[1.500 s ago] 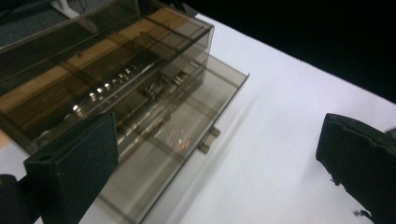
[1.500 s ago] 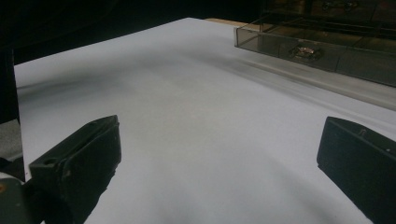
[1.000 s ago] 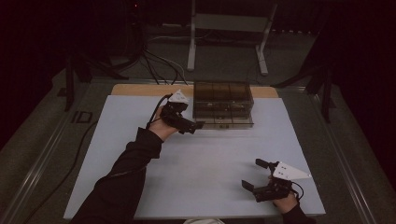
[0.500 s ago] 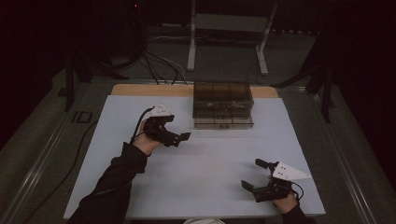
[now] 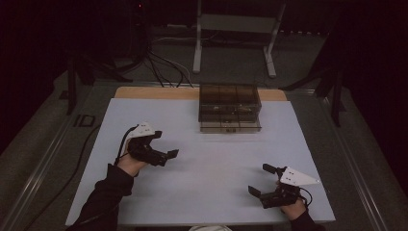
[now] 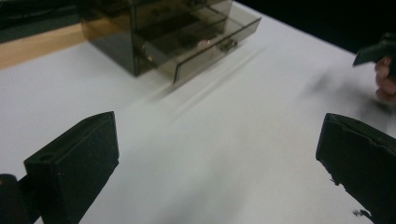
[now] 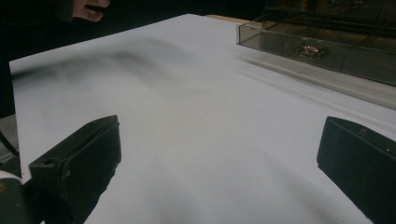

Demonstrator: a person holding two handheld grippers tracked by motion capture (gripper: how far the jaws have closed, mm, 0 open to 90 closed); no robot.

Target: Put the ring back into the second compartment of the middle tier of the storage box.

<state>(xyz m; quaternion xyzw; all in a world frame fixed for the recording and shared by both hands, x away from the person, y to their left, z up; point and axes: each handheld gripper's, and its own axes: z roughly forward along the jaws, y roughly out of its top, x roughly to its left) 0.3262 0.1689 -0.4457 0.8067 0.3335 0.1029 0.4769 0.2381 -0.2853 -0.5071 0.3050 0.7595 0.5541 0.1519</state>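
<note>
High view first: we see the drawer box (image 5: 230,108), a smoky translucent cabinet, standing at the far middle of the white surface (image 5: 207,192), its lowest drawer (image 5: 230,126) pulled out a little toward us. Our left tongs (image 5: 166,156) hang over the left part of the surface, jaws spread and empty, nearer to us than the box, off to its left and pointing right. Our right tongs (image 5: 262,180) sit low near the front right corner, jaws also apart with nothing between them, well apart from the box.

Left gripper view: we look between the two black jaws, wide apart over bare white surface (image 6: 224,154). The drawer box (image 6: 154,28) lies ahead and to the upper left, clear of both jaws, with the open drawer (image 6: 215,44) and its small metal handle (image 6: 227,45) facing us at an angle. At the right edge we catch part of the other hand (image 6: 385,79).

Right gripper view: the jaws again stand released and empty over the surface (image 7: 201,140). The open drawer (image 7: 322,51) crosses the upper right, its handle (image 7: 308,50) showing, well ahead of the jaws.
</note>
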